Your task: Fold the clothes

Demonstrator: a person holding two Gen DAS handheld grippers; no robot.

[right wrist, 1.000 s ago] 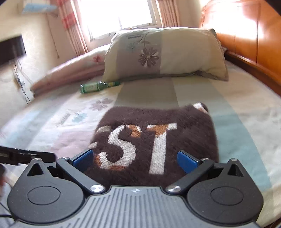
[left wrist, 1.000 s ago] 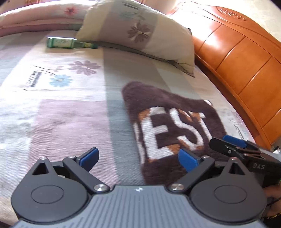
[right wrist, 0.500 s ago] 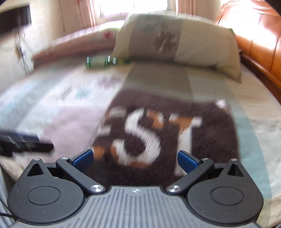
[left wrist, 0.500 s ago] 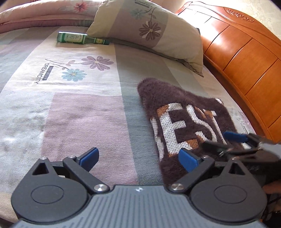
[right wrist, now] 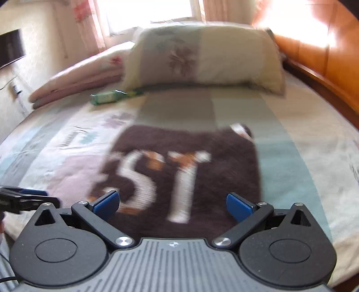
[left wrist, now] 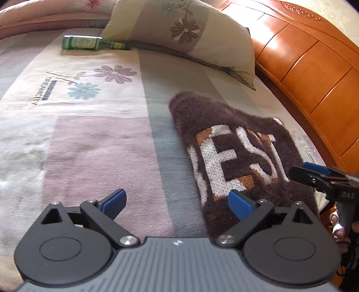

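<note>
1. Left wrist view: the left gripper (left wrist: 177,200) has its 2 blue-padded fingers (left wrist: 114,200) spread wide, with nothing between them.
2. Its left pad lies over the bedsheet (left wrist: 94,146); its right pad overlaps the near edge of the folded brown sweater (left wrist: 237,152), but whether it touches the knit cannot be told.
3. The sweater lies flat on the sheet at 2 o'clock from this gripper, folded into a compact block, with white letters "EST" and orange patches facing up.
4. The right gripper (left wrist: 314,171) enters at 3 o'clock in this view, just beside the sweater's right edge, and part of a hand (left wrist: 340,229) shows below it.
5. A green glass bottle (left wrist: 89,43) lies on its side at 11 o'clock, its neck touching or just beside the floral pillow (left wrist: 184,33).
6. An orange wooden headboard (left wrist: 314,67) runs along the 1 to 3 o'clock side.
7. Right wrist view, blurred: the right gripper (right wrist: 172,203) is also wide open and empty, both pads over the sweater's near edge.
8. The sweater (right wrist: 186,161) sits at 12 o'clock from it, showing "ST".
9. The left gripper (right wrist: 27,198) shows at 9 o'clock, low over the sheet (right wrist: 303,139).
10. The pillow (right wrist: 202,56) and bottle (right wrist: 112,96) lie beyond, below a bright window (right wrist: 148,13).
</note>
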